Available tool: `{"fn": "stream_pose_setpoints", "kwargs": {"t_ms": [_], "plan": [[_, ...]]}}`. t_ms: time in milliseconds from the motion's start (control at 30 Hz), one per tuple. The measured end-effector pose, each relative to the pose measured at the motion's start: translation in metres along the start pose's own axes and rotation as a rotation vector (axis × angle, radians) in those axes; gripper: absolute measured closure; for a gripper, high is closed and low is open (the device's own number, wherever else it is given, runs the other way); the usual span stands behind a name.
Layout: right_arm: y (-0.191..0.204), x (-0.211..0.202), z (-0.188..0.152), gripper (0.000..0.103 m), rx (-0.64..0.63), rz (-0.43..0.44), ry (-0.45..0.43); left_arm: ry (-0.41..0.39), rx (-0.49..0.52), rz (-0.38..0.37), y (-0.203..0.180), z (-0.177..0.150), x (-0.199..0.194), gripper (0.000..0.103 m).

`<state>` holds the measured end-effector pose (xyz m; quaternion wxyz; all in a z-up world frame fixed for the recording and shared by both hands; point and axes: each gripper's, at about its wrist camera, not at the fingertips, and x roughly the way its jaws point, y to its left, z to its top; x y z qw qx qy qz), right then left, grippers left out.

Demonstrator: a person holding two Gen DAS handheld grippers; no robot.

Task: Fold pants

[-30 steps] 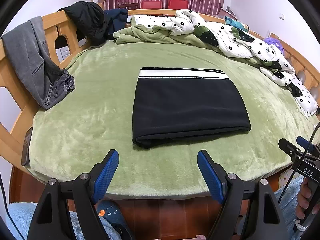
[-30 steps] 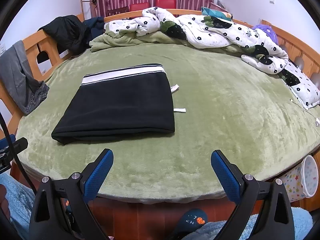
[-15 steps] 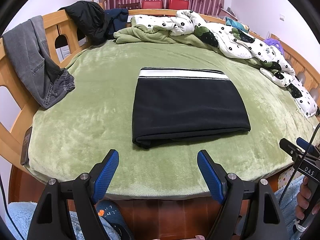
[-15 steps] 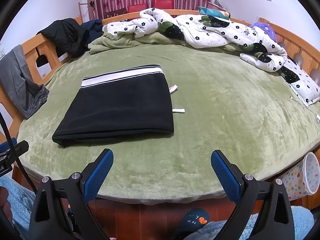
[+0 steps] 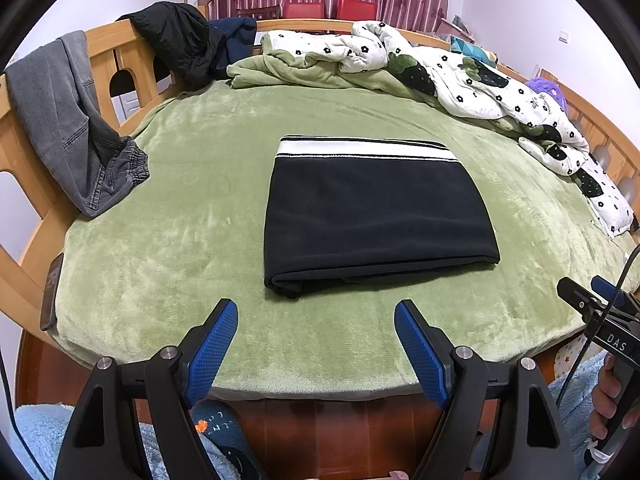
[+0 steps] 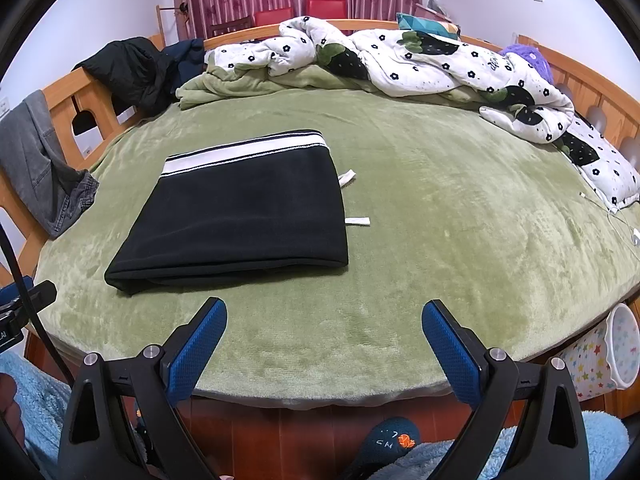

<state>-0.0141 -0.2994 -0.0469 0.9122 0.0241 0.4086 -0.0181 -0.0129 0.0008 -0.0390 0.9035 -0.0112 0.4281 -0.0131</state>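
So the black pants (image 5: 376, 216) are folded into a neat rectangle and lying flat on the green blanket (image 5: 192, 216) that covers the bed, a bit toward the near edge. The white waistband with thin black stripes sits on the far side, and the thick folded edge faces the grippers. From the right wrist view the same pants (image 6: 244, 216) sit left of centre, and two little white drawstring ends (image 6: 357, 221) stick out from under their right side onto the blanket.

Both grippers are back off the bed edge, not touching anything. The left gripper (image 5: 316, 344) has its blue-padded fingers spread wide with nothing between them, lined up just short of the pants' near fold. The right gripper (image 6: 323, 344) is the same deal, fingers wide apart and empty, pointed at bare blanket to the right of the pants. You can also spot the right gripper off at the side of the left view, with a hand (image 5: 608, 400) around its handle.

Other stuff around: a rumpled white quilt with black flowers (image 6: 440, 64) piled along the far and right side, grey jeans (image 5: 68, 120) draped over the wooden bed frame (image 5: 104, 52) on the left, and a dark jacket (image 5: 176, 40) thrown over the frame further back.
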Motion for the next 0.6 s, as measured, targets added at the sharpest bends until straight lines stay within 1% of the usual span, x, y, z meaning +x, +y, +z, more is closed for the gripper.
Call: {"fn": "stream_pose_setpoints", "kwargs": {"t_ms": [367, 600], "plan": [[0.0007, -0.0008, 0.0001, 0.006, 0.001, 0.005, -0.005, -0.006, -0.004, -0.003, -0.0003, -0.0001, -0.0011, 0.024], [0.0041, -0.0054, 0.0016, 0.006, -0.011, -0.01, -0.015, -0.015, 0.001, -0.001, -0.0088, -0.0004, -0.0041, 0.024]]}}
